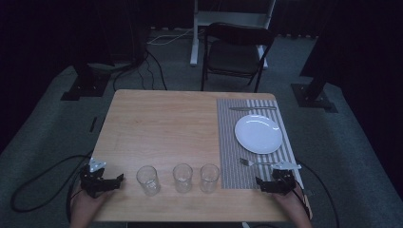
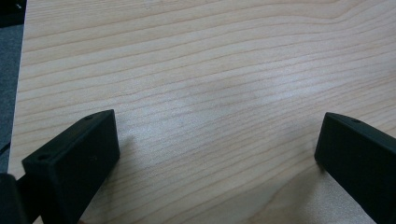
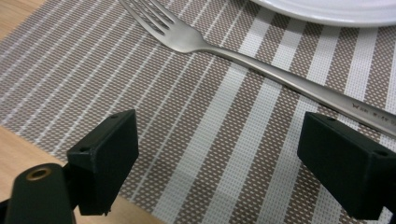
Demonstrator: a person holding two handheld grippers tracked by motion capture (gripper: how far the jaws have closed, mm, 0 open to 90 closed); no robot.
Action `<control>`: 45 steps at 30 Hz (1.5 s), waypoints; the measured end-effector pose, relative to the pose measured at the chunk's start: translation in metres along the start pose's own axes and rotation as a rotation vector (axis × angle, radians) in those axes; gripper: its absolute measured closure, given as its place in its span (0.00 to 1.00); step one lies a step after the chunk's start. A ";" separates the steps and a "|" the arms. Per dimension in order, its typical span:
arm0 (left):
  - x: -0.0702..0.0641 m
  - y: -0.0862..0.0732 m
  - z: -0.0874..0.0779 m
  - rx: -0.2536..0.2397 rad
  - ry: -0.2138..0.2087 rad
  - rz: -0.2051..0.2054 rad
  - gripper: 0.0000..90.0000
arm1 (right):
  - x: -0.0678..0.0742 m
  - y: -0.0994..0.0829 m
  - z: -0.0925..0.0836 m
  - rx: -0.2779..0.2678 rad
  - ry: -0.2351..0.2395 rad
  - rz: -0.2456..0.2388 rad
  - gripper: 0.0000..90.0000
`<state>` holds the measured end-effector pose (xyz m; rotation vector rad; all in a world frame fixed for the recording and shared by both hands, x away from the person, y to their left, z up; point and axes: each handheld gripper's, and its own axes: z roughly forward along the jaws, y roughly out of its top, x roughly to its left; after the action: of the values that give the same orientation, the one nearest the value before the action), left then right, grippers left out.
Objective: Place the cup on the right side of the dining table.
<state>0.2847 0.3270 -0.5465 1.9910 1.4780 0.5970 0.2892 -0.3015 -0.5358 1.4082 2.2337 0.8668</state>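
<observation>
On the big light wooden table (image 1: 161, 128), our silver metal fork (image 3: 261, 65) lies on the striped woven mat (image 1: 228, 142), beside the round white plate (image 1: 258, 134). Our right gripper (image 3: 217, 154) hangs just short of it, fingers wide and empty; our left gripper (image 2: 217, 154) too. We think we reach forward next and pinch the handle.

Dark recording lab: table (image 1: 161, 128), folding chair (image 1: 236, 50), stand bases, floor cables.

Left gripper (image 1: 119, 179) and right gripper (image 1: 259, 183), jaws wide apart
</observation>
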 end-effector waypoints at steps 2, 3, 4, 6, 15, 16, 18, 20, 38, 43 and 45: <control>0.000 0.000 0.000 0.000 0.000 0.000 0.00 | 0.001 0.002 -0.002 -0.002 0.008 -0.007 0.14; 0.000 0.000 0.000 0.000 0.000 0.000 0.00 | 0.002 0.002 -0.003 -0.004 0.009 -0.008 0.14; 0.000 0.000 0.000 0.000 0.000 0.000 0.00 | 0.002 0.003 -0.004 -0.005 0.018 -0.011 0.14; 0.000 0.000 0.000 0.000 0.000 0.000 0.00 | 0.003 0.004 -0.005 -0.007 0.024 -0.017 0.14; 0.000 0.000 0.000 0.000 0.000 -0.001 0.00 | 0.009 0.009 -0.012 -0.031 0.065 -0.046 0.14; 0.000 0.000 0.000 0.000 0.000 0.000 0.00 | 0.010 0.009 -0.013 -0.034 0.065 -0.049 0.14; 0.000 0.000 0.000 0.000 0.000 -0.001 0.00 | 0.012 0.011 -0.015 -0.042 0.070 -0.057 0.14; 0.000 0.000 0.000 0.000 0.000 0.000 0.00 | 0.013 0.013 -0.017 -0.049 0.080 -0.062 0.14; 0.000 0.000 0.000 0.000 0.000 0.000 0.00 | 0.035 0.036 -0.035 -0.132 0.151 -0.110 0.14; 0.000 0.000 0.000 0.000 0.000 0.000 0.00 | 0.043 0.044 -0.040 -0.156 0.183 -0.128 0.14; 0.000 0.000 0.000 0.000 0.000 0.000 0.00 | 0.047 0.048 -0.042 -0.165 0.192 -0.139 0.14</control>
<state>0.2846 0.3270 -0.5465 1.9908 1.4782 0.5967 0.2766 -0.2570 -0.4719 1.1228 2.3046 1.1507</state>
